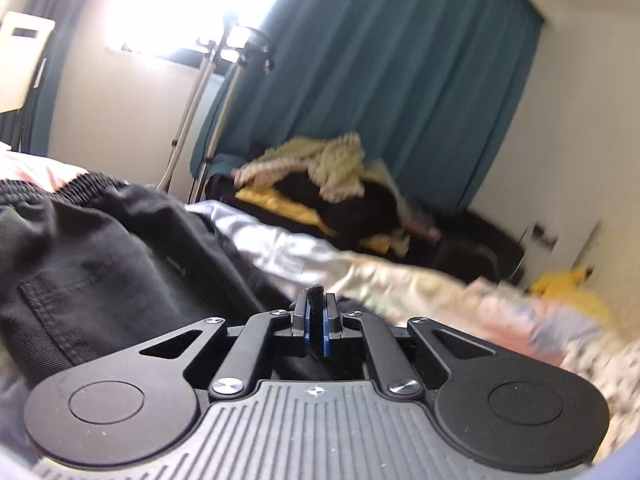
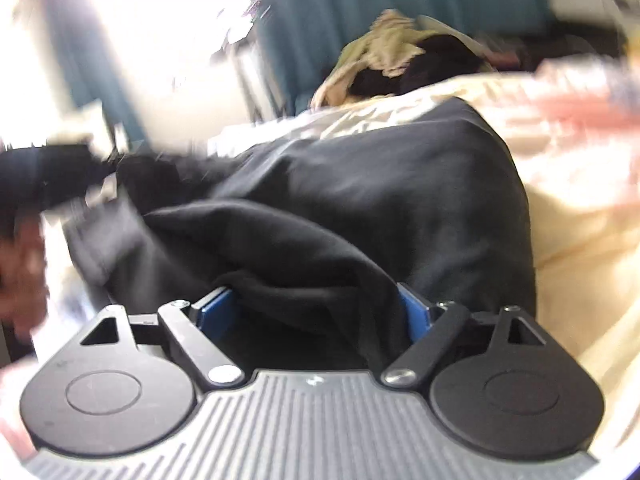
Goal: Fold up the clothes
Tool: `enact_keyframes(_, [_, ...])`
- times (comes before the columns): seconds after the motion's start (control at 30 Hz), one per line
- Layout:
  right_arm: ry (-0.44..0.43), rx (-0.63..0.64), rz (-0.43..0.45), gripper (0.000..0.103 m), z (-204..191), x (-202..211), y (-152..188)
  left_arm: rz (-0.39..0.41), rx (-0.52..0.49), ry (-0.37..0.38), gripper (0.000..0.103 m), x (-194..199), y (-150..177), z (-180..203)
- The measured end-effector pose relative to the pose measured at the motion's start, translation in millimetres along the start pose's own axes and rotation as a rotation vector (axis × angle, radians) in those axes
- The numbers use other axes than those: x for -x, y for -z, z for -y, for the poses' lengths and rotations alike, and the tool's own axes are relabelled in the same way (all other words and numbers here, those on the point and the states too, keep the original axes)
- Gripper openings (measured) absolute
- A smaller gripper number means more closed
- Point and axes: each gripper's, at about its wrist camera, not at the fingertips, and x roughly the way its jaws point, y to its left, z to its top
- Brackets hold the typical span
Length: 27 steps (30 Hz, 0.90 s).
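Black trousers [image 1: 92, 248] with an elastic waistband and a back pocket lie on the bed at the left of the left wrist view. My left gripper [image 1: 316, 304] is shut on a thin edge of the black cloth, which sticks up between the blue pads. In the right wrist view the same black trousers [image 2: 360, 200] are heaped on the bed. My right gripper [image 2: 316, 312] is open, its blue pads [image 2: 414, 316] wide apart, with a fold of the black cloth lying between them.
A pale floral bedspread [image 1: 400, 276] covers the bed. Beyond it a pile of yellow, cream and black clothes [image 1: 320, 184] sits on a dark seat before a teal curtain [image 1: 380, 60]. A coat stand [image 1: 208, 80] is by the bright window. The right view is blurred.
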Motion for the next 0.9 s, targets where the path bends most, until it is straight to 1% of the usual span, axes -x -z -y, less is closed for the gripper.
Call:
enact_keyframes(0.03, [-0.022, -0.027, 0.008, 0.085, 2, 3, -1, -0.002, 0.015, -0.008, 0.007, 6, -2, -3])
enact_keyframes(0.1, [-0.038, -0.031, 0.030, 0.085, -3, 9, -2, -0.022, 0.042, -0.052, 0.007, 10, -1, -15])
enact_keyframes(0.2, [-0.074, -0.022, 0.067, 0.087, -14, 20, -2, -0.134, 0.022, -0.184, 0.007, -12, 21, -42])
enact_keyframes(0.23, [-0.087, -0.042, 0.081, 0.086, -14, 23, -3, -0.166, 0.022, -0.208, 0.007, -20, 29, -48])
enact_keyframes(0.3, [-0.113, -0.098, 0.115, 0.086, -10, 30, -4, -0.221, 0.033, -0.232, 0.008, -36, 44, -58])
enact_keyframes(0.33, [-0.113, -0.116, 0.141, 0.086, -9, 34, -6, -0.224, 0.024, -0.237, 0.008, -38, 45, -57])
enact_keyframes(0.4, [-0.086, -0.131, 0.213, 0.086, -6, 44, -9, -0.208, -0.013, -0.239, 0.008, -37, 43, -50])
enact_keyframes(0.43, [-0.052, -0.124, 0.248, 0.086, -5, 49, -11, -0.204, -0.024, -0.239, 0.008, -36, 43, -48])
enact_keyframes(0.47, [0.000, -0.101, 0.282, 0.086, -4, 53, -13, -0.201, -0.022, -0.237, 0.008, -35, 43, -48])
enact_keyframes(0.5, [0.066, -0.085, 0.293, 0.086, -2, 54, -15, -0.198, -0.014, -0.234, 0.009, -34, 42, -50])
enact_keyframes(0.53, [0.125, -0.088, 0.246, 0.086, 2, 47, -14, -0.197, -0.004, -0.230, 0.009, -33, 42, -51])
enact_keyframes(0.57, [0.165, -0.107, 0.164, 0.086, 8, 36, -12, -0.196, 0.007, -0.225, 0.010, -31, 40, -51])
enact_keyframes(0.6, [0.204, -0.125, 0.081, 0.085, 13, 25, -9, -0.189, 0.017, -0.217, 0.012, -29, 39, -51])
enact_keyframes(0.63, [0.230, -0.130, 0.029, 0.085, 17, 17, -5, -0.176, 0.019, -0.211, 0.016, -25, 38, -50])
enact_keyframes(0.7, [0.245, -0.087, 0.022, 0.087, 13, 14, -2, -0.147, 0.004, -0.208, 0.020, -19, 39, -48])
enact_keyframes(0.73, [0.247, -0.078, 0.026, 0.088, 10, 14, -2, -0.130, -0.018, -0.206, 0.021, -17, 37, -44])
enact_keyframes(0.8, [0.237, -0.108, 0.045, 0.088, 12, 19, -4, -0.082, -0.066, -0.183, 0.022, -9, 33, -34])
enact_keyframes(0.9, [0.217, -0.167, 0.087, 0.087, 20, 27, -5, -0.008, -0.121, -0.142, 0.025, 4, 29, -20])
